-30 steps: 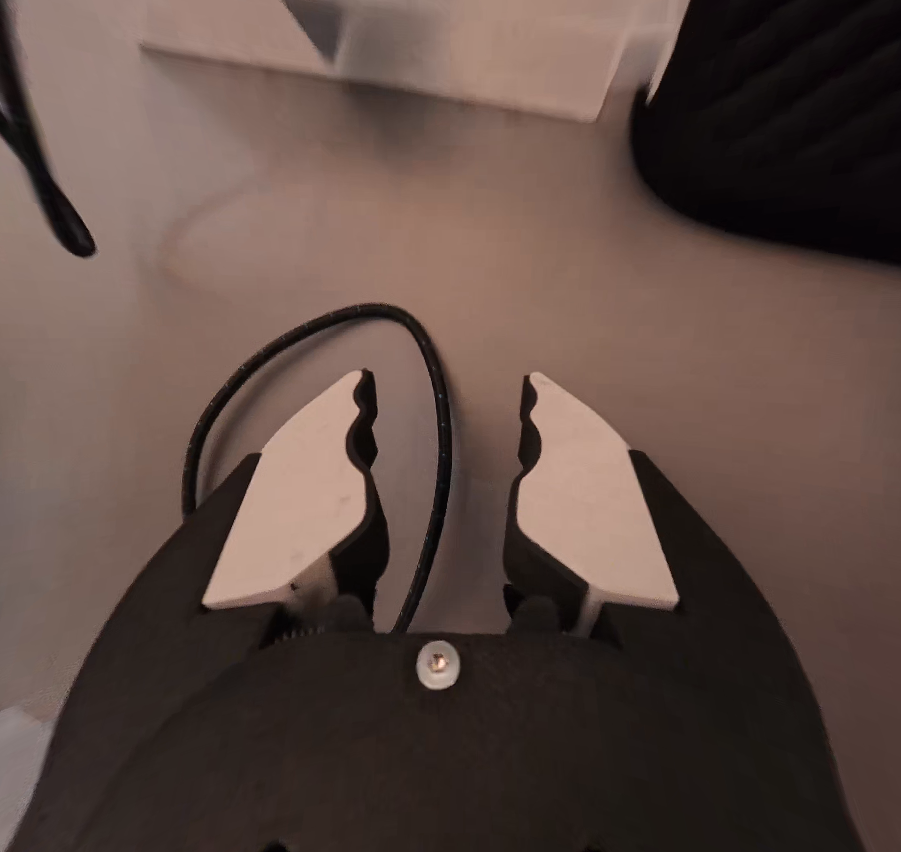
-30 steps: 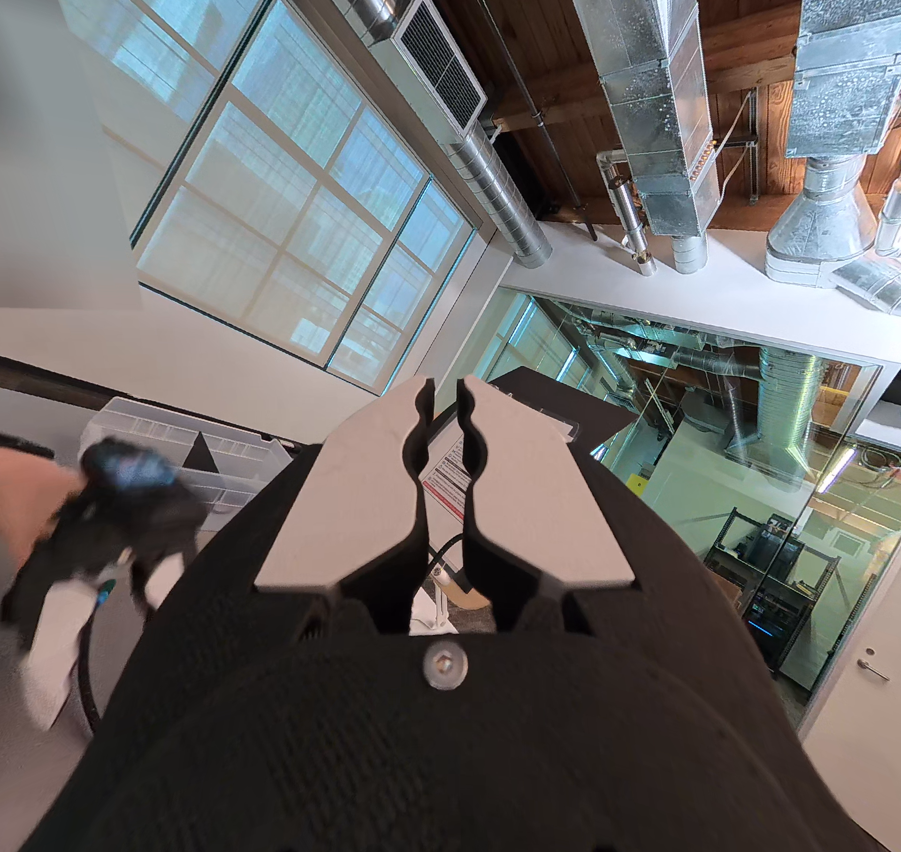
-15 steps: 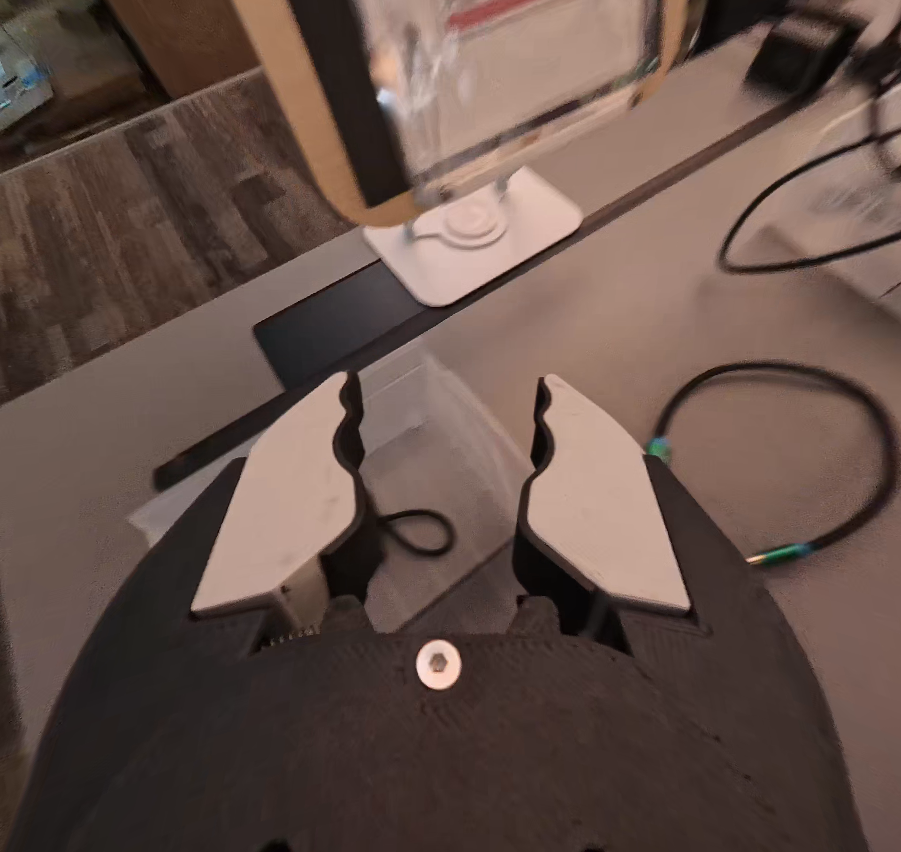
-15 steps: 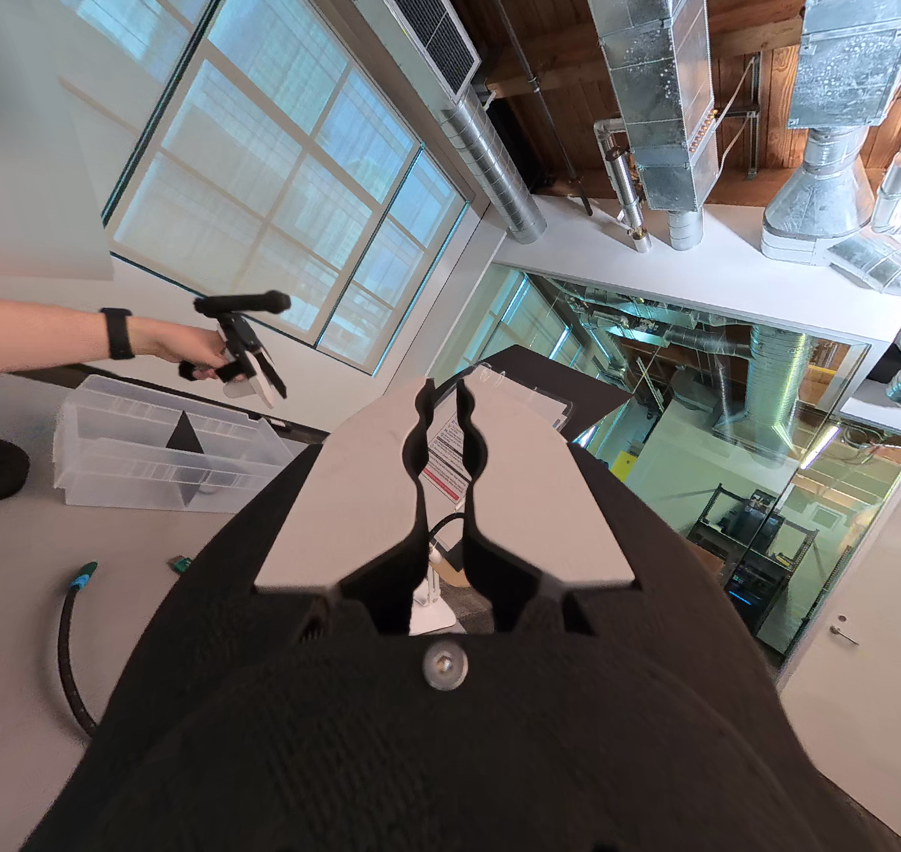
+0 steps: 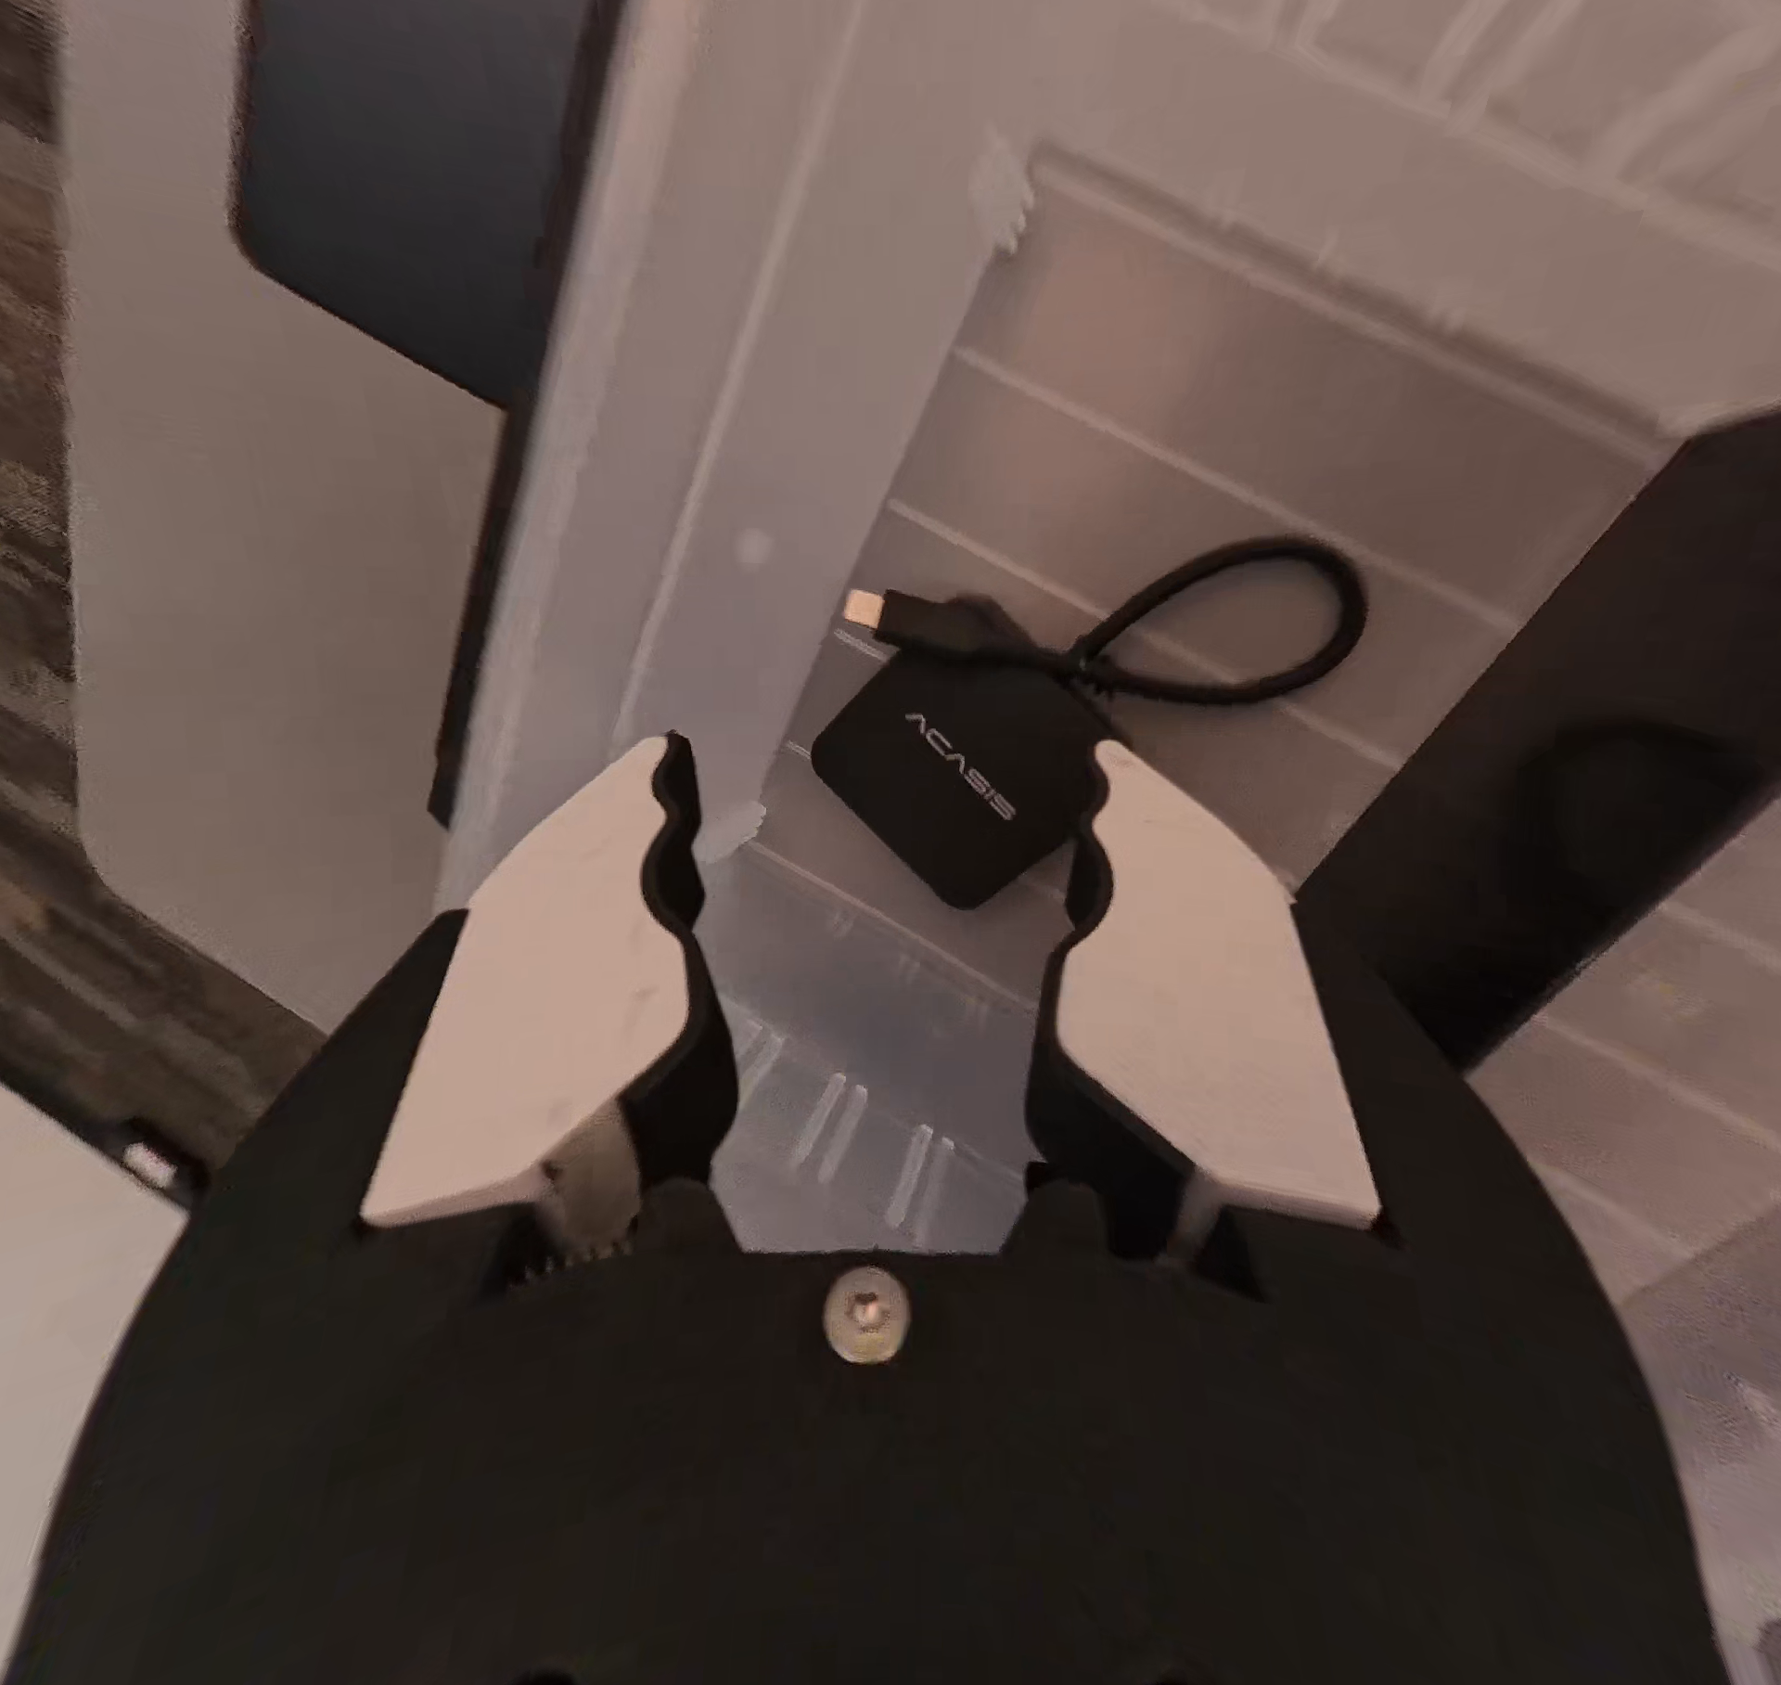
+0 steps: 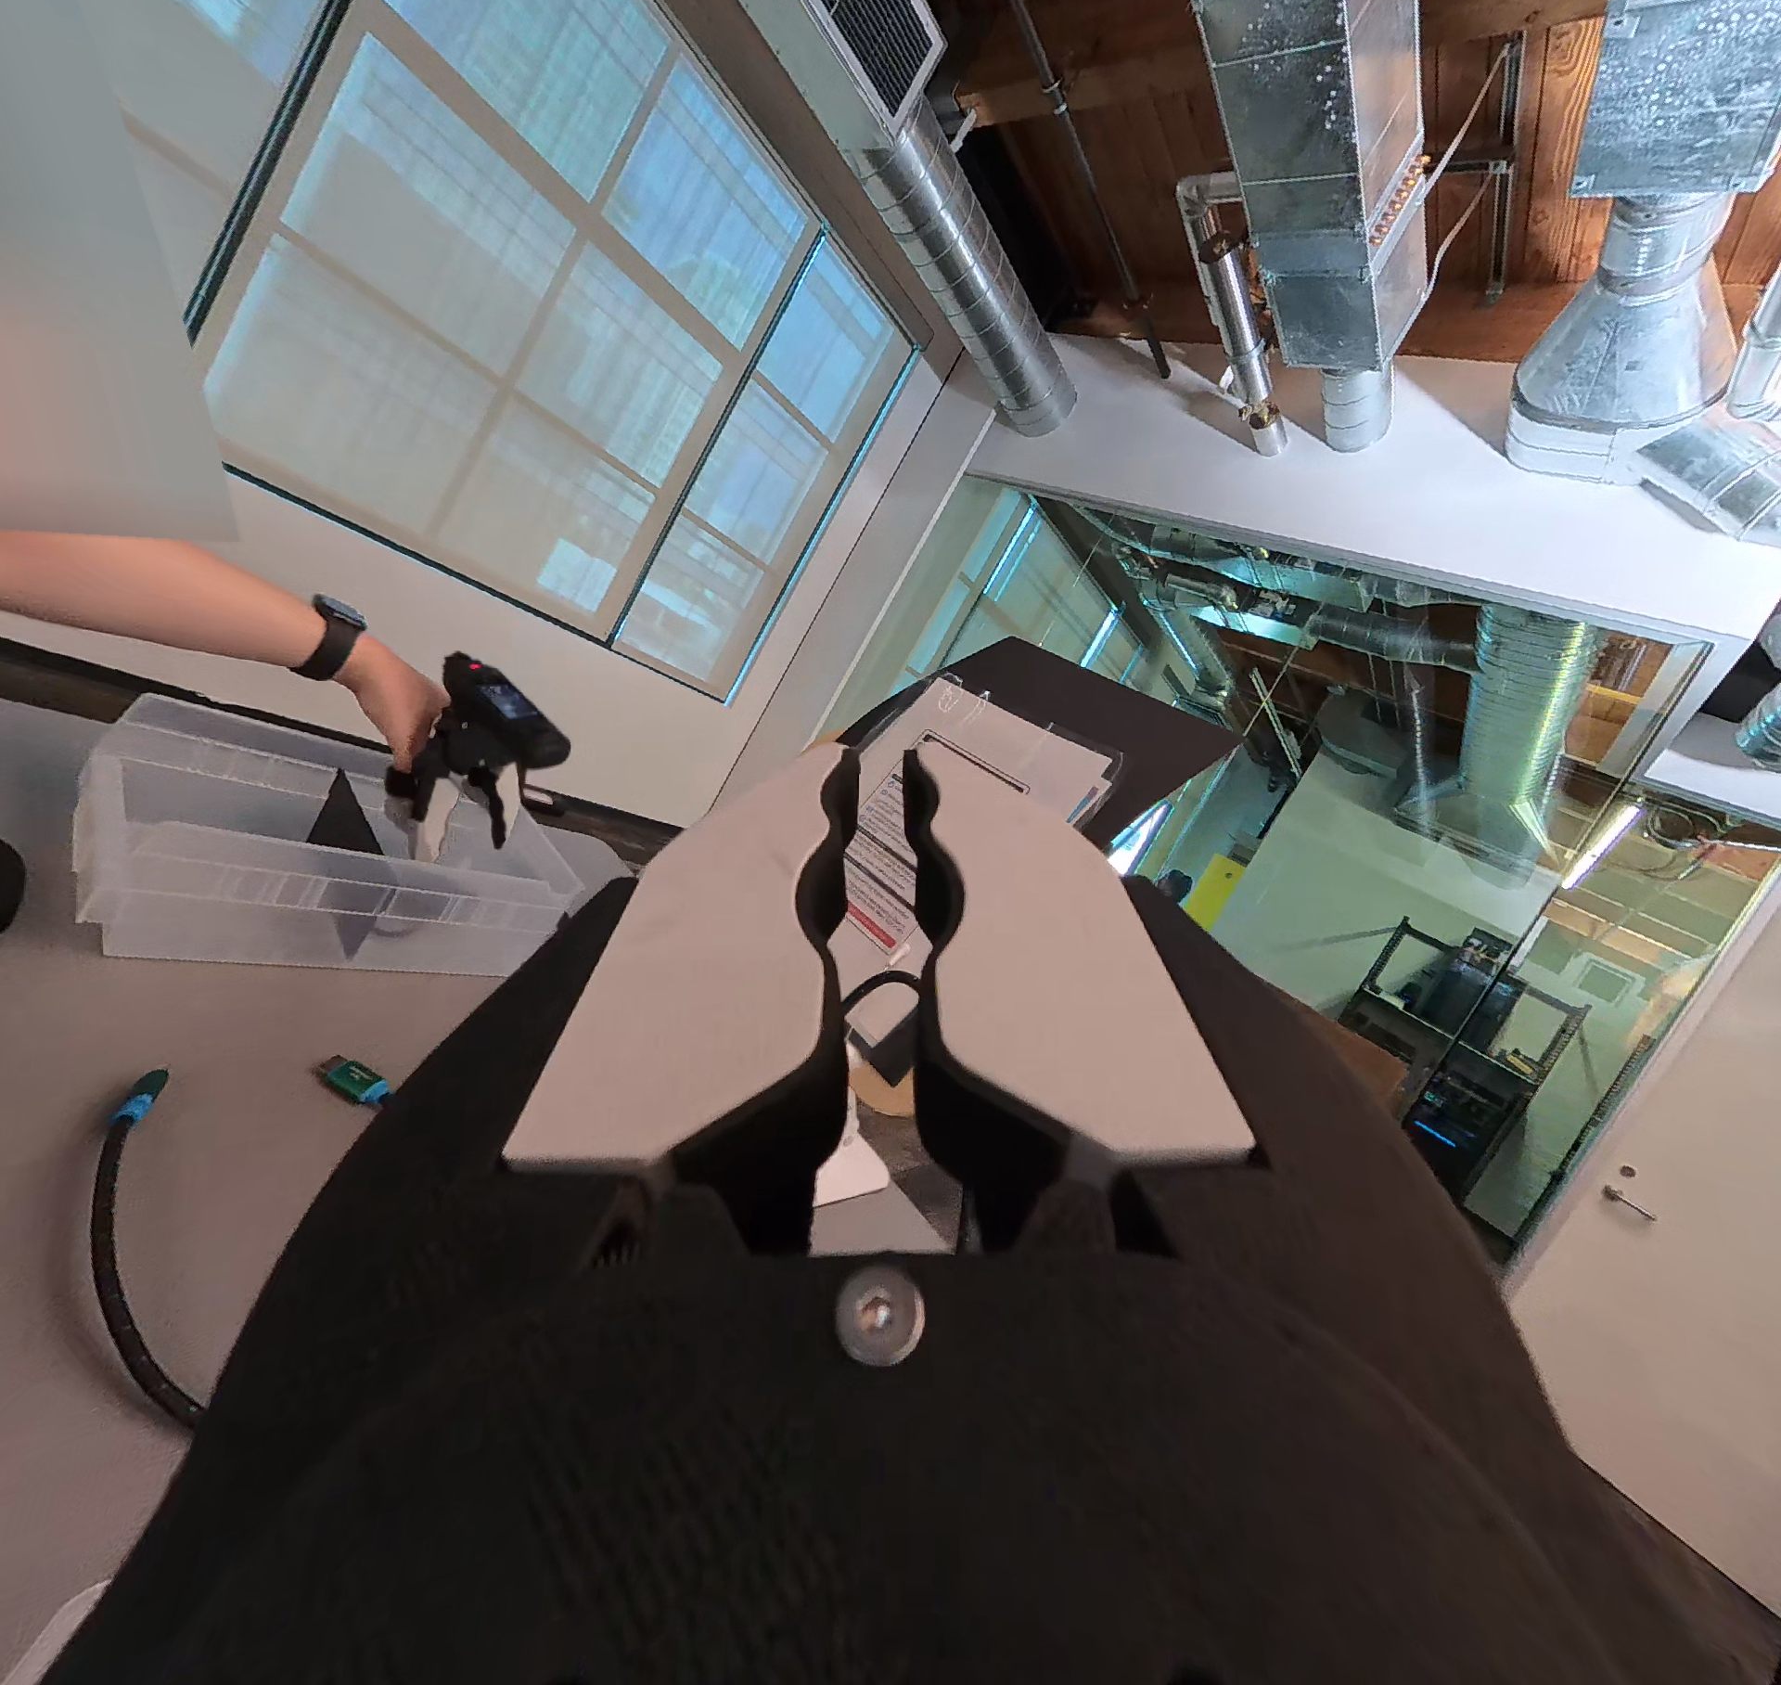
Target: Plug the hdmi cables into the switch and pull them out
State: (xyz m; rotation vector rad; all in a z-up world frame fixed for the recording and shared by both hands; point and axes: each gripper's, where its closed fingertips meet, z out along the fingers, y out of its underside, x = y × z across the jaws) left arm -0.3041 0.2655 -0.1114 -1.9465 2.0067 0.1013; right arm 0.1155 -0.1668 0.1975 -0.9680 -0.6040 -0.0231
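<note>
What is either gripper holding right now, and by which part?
Nothing. The left gripper is open above the black switch in the clear bin; the right gripper, nearly closed, is empty.

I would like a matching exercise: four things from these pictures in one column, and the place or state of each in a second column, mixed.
1. switch
2. left gripper
3. right gripper
4. HDMI cable

A. nearly closed, holds nothing, points upward
B. lies inside the clear bin
C. open, above the bin
D. lies on the table, outside the bin

Pairs: 1-B, 2-C, 3-A, 4-D
</note>
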